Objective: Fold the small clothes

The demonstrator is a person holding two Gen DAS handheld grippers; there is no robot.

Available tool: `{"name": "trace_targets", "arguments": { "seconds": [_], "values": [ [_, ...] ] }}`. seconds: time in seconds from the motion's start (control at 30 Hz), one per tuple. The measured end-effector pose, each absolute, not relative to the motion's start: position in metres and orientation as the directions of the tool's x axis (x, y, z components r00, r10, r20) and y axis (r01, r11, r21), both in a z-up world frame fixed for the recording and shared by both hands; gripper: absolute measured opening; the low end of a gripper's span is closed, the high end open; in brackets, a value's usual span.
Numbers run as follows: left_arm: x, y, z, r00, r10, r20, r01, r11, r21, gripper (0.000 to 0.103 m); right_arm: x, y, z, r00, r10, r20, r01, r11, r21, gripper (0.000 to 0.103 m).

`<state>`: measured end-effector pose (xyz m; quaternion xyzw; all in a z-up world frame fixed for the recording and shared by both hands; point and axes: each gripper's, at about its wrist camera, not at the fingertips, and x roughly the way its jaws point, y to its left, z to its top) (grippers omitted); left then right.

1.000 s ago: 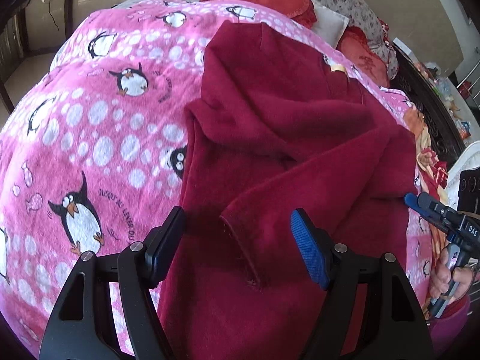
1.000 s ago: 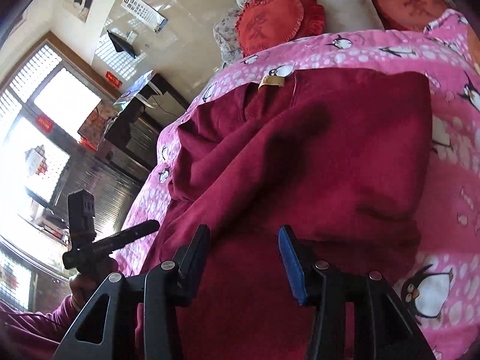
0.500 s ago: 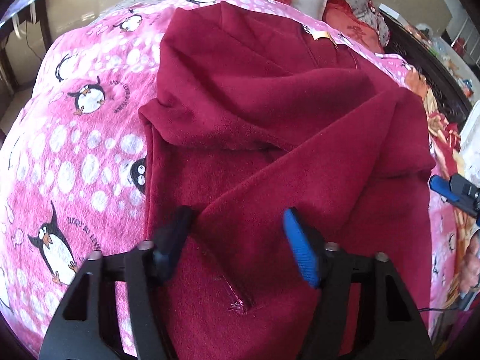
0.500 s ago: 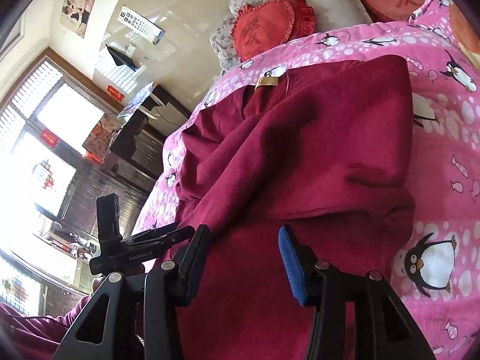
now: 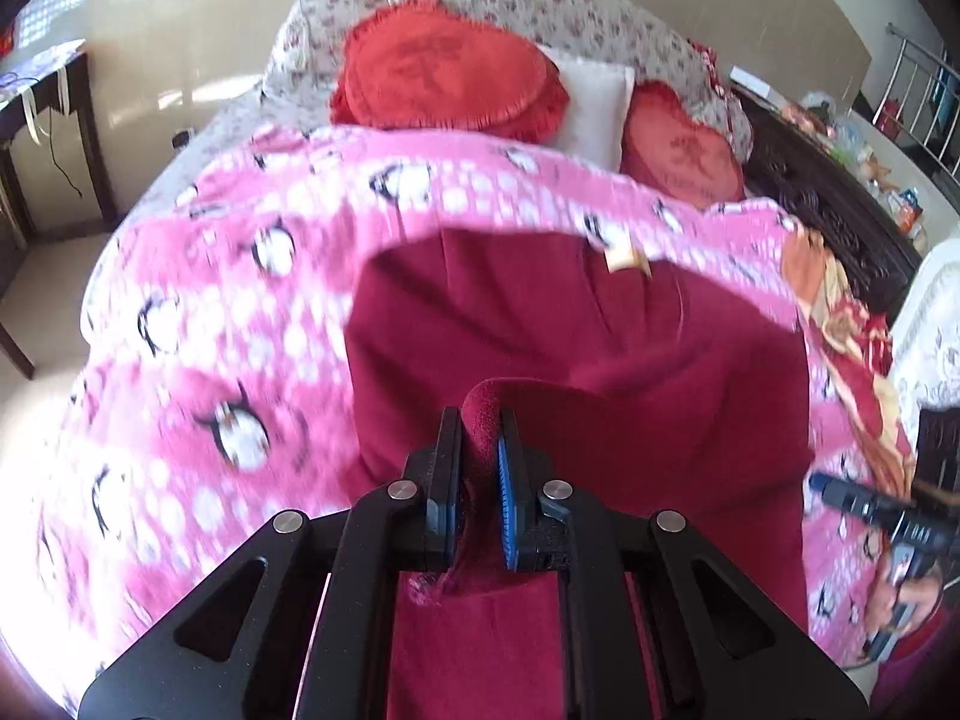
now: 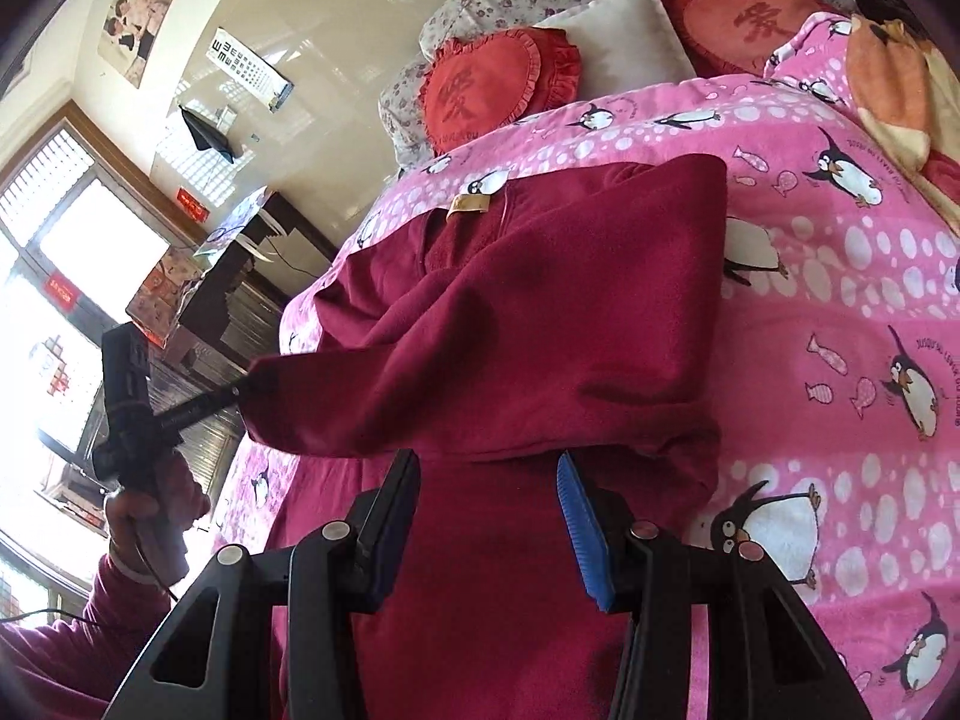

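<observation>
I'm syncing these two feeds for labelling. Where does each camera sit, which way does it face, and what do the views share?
Left wrist: sits on the left gripper, facing down the bed toward the pillows; its jaws have just closed and pinch a fold of the maroon garment; the person's other hand shows at the right edge.
Right wrist: sits on the right gripper, jaws open above the garment, facing the pillows and window; the hand holding the left gripper shows at left.
Shared: garment, penguin blanket, red heart cushion.

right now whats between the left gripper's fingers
A bunched fold of the dark red garment, pinched in the shut left gripper; the left wrist view shows it.
</observation>
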<state>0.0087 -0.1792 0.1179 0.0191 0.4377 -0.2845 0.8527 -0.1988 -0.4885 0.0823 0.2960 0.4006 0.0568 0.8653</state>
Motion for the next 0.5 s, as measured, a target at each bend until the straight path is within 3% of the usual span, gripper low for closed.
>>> {"name": "trace_targets", "arguments": {
  "seconds": [0.2, 0.33, 0.37, 0.43, 0.5],
  "values": [
    [0.049, -0.191, 0.098, 0.46, -0.399, -0.793, 0.443, 0.877, -0.184, 0.009, -0.189, -0.511, 0.058, 0.665, 0.372, -0.648, 0.257, 0.7, 0.666, 0.046],
    [0.052, -0.188, 0.081, 0.431, -0.384, -0.817, 0.416, 0.888, -0.198, 0.009, -0.19, -0.542, 0.037, 0.724, 0.353, -0.593, 0.365, 0.534, 0.763, 0.046],
    [0.051, -0.187, 0.08, 0.43, -0.388, -0.815, 0.413, 0.888, -0.204, 0.009, -0.192, -0.548, 0.034, 0.734, 0.343, -0.587, 0.38, 0.508, 0.773, 0.043],
    [0.05, -0.185, 0.079, 0.425, -0.413, -0.806, 0.411, 0.881, -0.235, 0.009, -0.199, -0.552, 0.04, 0.748, 0.263, -0.609, 0.408, 0.541, 0.735, 0.02],
    [0.046, -0.187, 0.07, 0.415, -0.417, -0.809, 0.418, 0.877, -0.237, 0.009, -0.205, -0.549, 0.045, 0.733, 0.192, -0.653, 0.424, 0.621, 0.659, 0.014]
  ]
}}
